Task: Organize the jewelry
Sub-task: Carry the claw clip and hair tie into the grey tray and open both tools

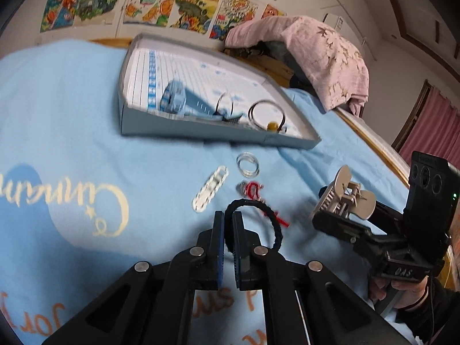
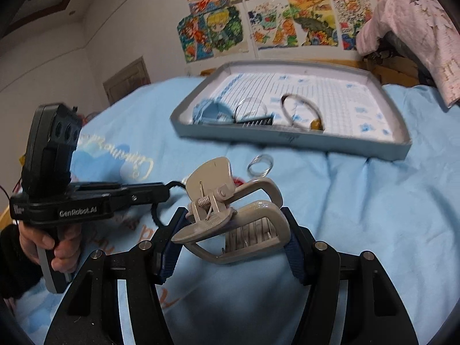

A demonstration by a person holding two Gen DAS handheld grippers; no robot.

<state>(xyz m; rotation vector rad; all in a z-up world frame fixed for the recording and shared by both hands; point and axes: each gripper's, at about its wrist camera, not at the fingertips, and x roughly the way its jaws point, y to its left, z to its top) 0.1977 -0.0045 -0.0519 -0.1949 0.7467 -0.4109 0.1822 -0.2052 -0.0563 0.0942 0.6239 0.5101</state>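
Observation:
My left gripper [image 1: 228, 218] is shut on a black hair tie [image 1: 253, 205] and holds it above the blue blanket. My right gripper [image 2: 233, 218] is shut on a grey claw hair clip [image 2: 230, 215]; the clip also shows in the left wrist view [image 1: 345, 195]. A grey tray [image 1: 218, 135] lies ahead with a blue watch [image 1: 175, 97], bangles [image 1: 267, 112] and a small comb [image 2: 258, 120] inside. On the blanket before it lie a clear ring [image 1: 247, 164], a clear hair clip [image 1: 210, 188] and a red string piece [image 1: 254, 191].
A pink cloth [image 1: 322, 54] is draped over something at the bed's far right. Colourful posters [image 1: 161, 3] hang on the wall behind. The bed's wooden edge [image 1: 371, 138] runs along the right side.

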